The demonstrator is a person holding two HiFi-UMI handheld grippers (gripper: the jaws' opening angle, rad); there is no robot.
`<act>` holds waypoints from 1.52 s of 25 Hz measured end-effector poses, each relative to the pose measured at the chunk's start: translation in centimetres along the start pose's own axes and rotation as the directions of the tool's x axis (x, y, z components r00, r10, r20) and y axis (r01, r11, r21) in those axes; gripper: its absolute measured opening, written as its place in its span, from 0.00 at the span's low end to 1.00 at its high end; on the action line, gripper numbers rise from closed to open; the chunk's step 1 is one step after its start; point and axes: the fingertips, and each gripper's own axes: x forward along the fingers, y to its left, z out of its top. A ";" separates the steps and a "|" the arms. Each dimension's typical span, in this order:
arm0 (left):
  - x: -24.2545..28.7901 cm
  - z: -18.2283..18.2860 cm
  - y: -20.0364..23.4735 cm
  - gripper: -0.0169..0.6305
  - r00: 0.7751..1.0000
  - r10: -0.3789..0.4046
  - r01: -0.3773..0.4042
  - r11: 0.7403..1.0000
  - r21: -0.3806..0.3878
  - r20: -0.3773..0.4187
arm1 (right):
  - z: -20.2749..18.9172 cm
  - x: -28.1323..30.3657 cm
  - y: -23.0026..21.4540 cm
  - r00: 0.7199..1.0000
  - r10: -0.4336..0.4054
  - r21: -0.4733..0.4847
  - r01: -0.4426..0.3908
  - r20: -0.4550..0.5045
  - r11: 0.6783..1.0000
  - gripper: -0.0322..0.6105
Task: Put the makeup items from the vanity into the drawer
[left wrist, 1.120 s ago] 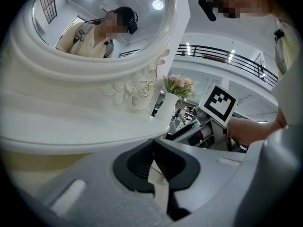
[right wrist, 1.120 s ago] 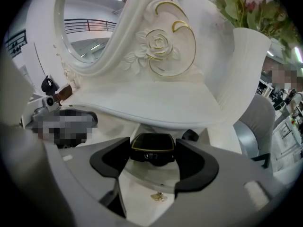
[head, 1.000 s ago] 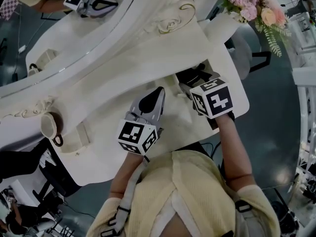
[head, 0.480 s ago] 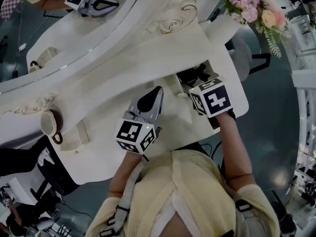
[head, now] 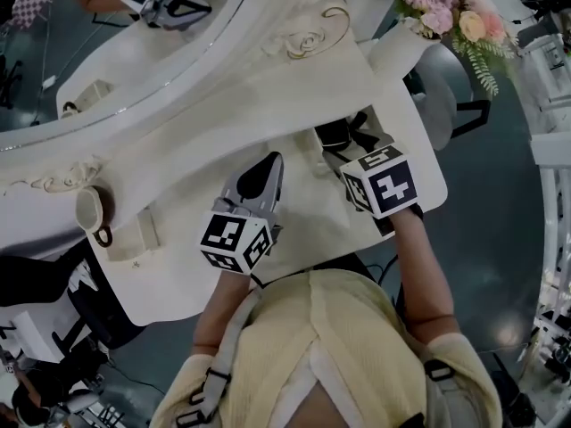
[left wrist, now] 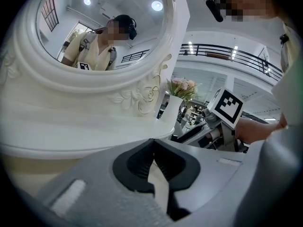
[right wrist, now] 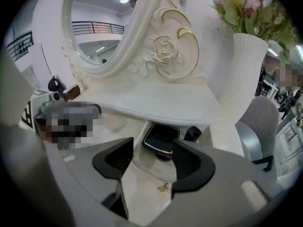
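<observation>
Right gripper view has the black compact (right wrist: 161, 138) at lower centre, lying on the cream counter (right wrist: 142, 183) below the mirror (right wrist: 99, 27). It sits just beyond the right tongs (right wrist: 152, 164), which have just been closing slightly yet stand spread, pinching nothing. The left tongs (left wrist: 154, 150) are pressed together, empty.

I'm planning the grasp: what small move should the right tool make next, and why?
Probably ease the right tool forward onto the black compact. Its jaws, which have just been closing slightly, stand apart with nothing between them, and the compact lies just beyond their tips.
</observation>
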 end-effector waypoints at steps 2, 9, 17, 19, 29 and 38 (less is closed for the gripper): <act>-0.3 0.1 0.0 0.03 1.000 0.015 -0.015 1.000 0.008 -0.002 | -0.1 -0.4 0.4 1.000 0.012 -0.008 -0.012 0.014 1.000 0.45; -1.6 0.5 0.0 0.03 0.998 0.069 -0.069 0.997 0.027 0.005 | 0.2 -1.8 1.3 0.997 0.032 -0.053 -0.029 0.069 0.998 0.42; -3.1 1.3 -0.4 0.03 0.992 0.120 -0.121 0.992 0.035 0.035 | 0.9 -3.3 2.8 0.983 0.098 -0.089 -0.085 0.157 0.992 0.34; -3.3 1.3 -0.6 0.03 0.991 0.126 -0.127 0.991 0.034 0.032 | 0.8 -3.5 3.1 0.979 0.114 -0.100 -0.098 0.168 0.990 0.32; -3.0 1.4 -2.2 0.03 0.990 0.142 -0.143 0.989 0.043 0.026 | 0.6 -5.0 3.0 0.962 0.159 -0.122 -0.135 0.221 0.983 0.23; -2.8 1.2 -3.2 0.03 0.986 0.169 -0.170 0.985 0.041 0.010 | 0.5 -5.4 3.0 0.950 0.204 -0.156 -0.170 0.235 0.973 0.16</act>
